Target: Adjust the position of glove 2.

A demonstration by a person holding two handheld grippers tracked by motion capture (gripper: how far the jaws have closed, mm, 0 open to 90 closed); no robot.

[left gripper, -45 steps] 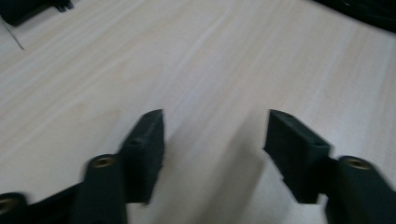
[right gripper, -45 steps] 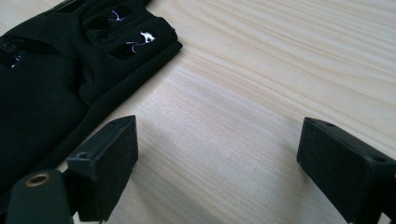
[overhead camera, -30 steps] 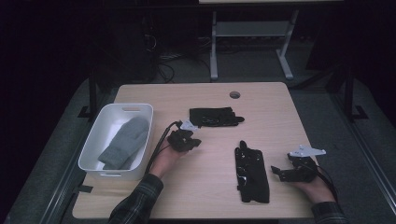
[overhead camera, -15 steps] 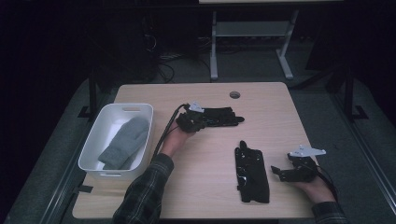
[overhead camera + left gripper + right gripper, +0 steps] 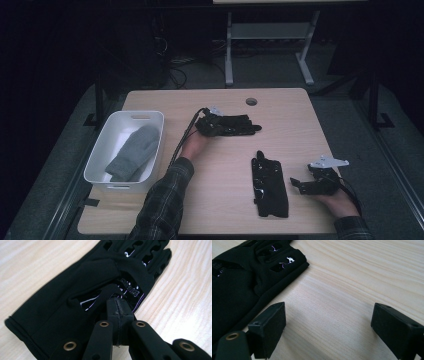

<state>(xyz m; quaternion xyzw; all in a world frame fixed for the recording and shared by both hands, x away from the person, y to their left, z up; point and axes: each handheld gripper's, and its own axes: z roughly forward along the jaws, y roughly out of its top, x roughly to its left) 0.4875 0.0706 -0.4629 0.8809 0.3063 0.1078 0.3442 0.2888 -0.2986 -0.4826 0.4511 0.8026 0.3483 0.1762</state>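
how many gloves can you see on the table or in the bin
3: one black glove under the left gripper, another black glove beside the right gripper, a grey mitten in the white bin.

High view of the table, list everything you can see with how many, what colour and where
Black gloves: 2; far one mid-table, near one right of centre.
Grey mitten: 1, inside the bin.
White bin: 1, table's left edge.
Table: 1, light wood, with a round hole near its far edge.
Metal stand: 1, pale, on the floor behind the table.
Left gripper: black, jaws shut, tips on the far glove.
Right gripper: black, jaws open, beside the near glove.
Plaid sleeve: left forearm.
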